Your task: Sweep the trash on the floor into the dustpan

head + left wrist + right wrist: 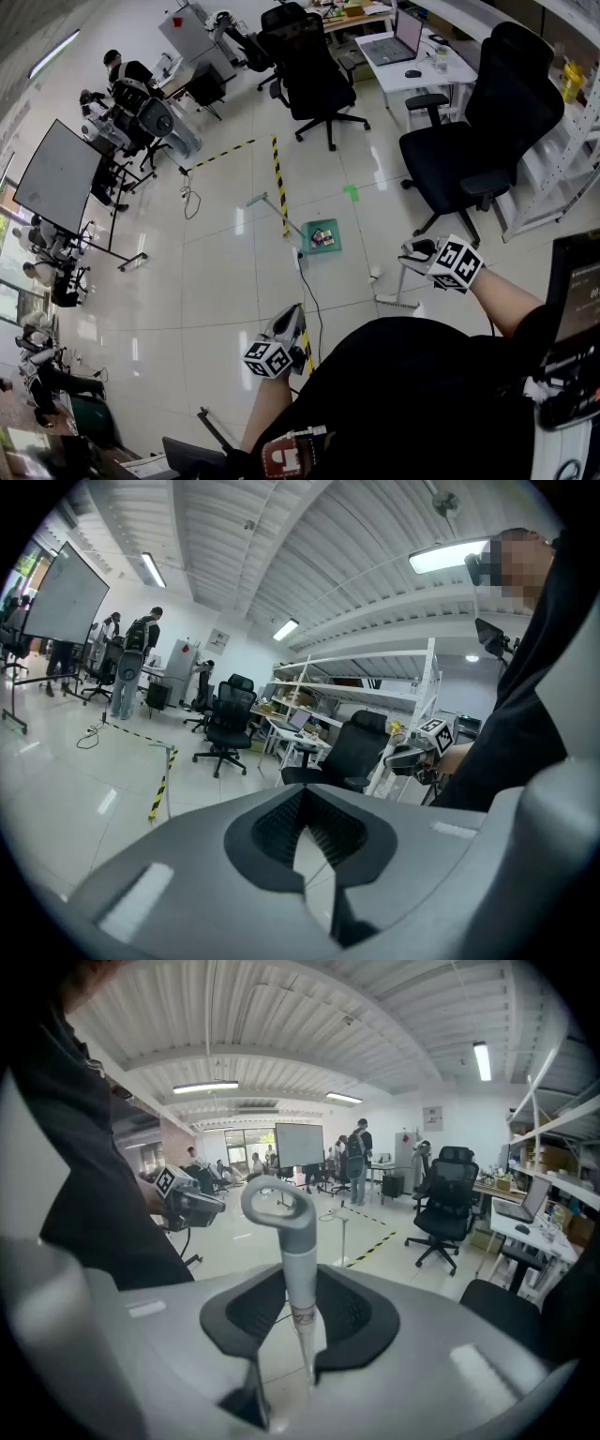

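A green dustpan [323, 236] stands on the pale floor with coloured trash [322, 237] in it. Its long handle [272, 206] leans up to the left. The handle also shows as a thin pole in the left gripper view [170, 753] and the right gripper view [342, 1227]. My right gripper [410, 251] [298, 1321] is shut on a grey-and-white broom handle [286, 1241] with a loop at its top. The broom's head [394, 302] rests on the floor right of the dustpan. A small white bit [375, 274] lies near it. My left gripper [291, 314] [309, 841] is shut with nothing in it.
Black office chairs [487, 122] [314, 75] stand behind the dustpan, beside a white desk [433, 67] with a laptop. Yellow-black tape [279, 187] and a dark cable [314, 309] run across the floor. A shelf [562, 159] is at the right. A board [56, 178] and people are at the far left.
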`<control>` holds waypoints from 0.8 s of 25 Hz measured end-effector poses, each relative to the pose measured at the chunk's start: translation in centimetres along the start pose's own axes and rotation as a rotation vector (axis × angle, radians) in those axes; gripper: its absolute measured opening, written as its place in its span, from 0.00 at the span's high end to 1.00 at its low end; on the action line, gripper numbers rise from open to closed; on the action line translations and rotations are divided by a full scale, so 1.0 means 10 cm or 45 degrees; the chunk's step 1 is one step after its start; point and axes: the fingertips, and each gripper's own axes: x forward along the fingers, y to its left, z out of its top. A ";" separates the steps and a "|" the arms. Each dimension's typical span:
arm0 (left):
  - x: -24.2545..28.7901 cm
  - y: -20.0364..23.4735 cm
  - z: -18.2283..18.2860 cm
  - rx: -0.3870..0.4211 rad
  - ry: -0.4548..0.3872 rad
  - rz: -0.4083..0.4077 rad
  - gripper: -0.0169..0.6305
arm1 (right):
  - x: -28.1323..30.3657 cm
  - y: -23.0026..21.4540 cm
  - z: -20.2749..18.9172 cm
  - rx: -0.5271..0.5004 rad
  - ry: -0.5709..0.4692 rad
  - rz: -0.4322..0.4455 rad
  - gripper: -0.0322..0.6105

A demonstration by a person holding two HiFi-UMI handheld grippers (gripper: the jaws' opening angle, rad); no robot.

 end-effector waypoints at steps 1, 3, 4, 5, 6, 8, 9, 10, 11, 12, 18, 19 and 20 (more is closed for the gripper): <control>0.02 -0.02 -0.02 0.001 0.001 0.003 0.98 | 0.01 -0.01 0.02 -0.020 0.000 0.017 0.80; 0.08 -0.06 -0.03 0.002 0.004 0.009 0.98 | 0.03 -0.05 0.06 -0.057 -0.001 0.053 0.80; 0.12 -0.08 -0.03 0.002 0.006 0.011 0.98 | 0.05 -0.09 0.07 -0.071 -0.001 0.071 0.80; 0.17 -0.08 -0.03 0.000 0.008 0.015 0.98 | 0.07 -0.14 0.09 -0.084 -0.001 0.089 0.80; 0.21 -0.08 -0.03 -0.005 0.009 0.018 0.98 | 0.10 -0.19 0.10 -0.095 0.001 0.106 0.80; 0.26 -0.04 -0.03 -0.020 0.010 0.025 0.98 | 0.17 -0.28 0.13 -0.108 0.013 0.133 0.80; 0.25 -0.01 -0.03 -0.026 0.012 0.027 0.98 | 0.23 -0.29 0.15 -0.113 0.023 0.147 0.80; 0.24 0.04 -0.03 -0.031 0.012 0.028 0.98 | 0.29 -0.30 0.17 -0.118 0.034 0.163 0.80; 0.23 0.10 -0.02 -0.034 0.011 0.029 0.98 | 0.36 -0.30 0.20 -0.125 0.044 0.179 0.80; 0.23 0.19 0.00 -0.038 0.009 0.030 0.98 | 0.45 -0.31 0.24 -0.134 0.053 0.195 0.80; 0.51 1.08 0.08 -0.085 0.008 -0.030 0.98 | 1.28 -0.46 0.46 -0.175 0.128 0.282 0.80; 0.58 1.26 0.09 -0.092 0.018 -0.050 0.98 | 1.45 -0.49 0.49 -0.180 0.148 0.296 0.80; 0.65 1.44 0.11 -0.100 0.035 -0.073 0.98 | 1.63 -0.52 0.52 -0.182 0.170 0.309 0.80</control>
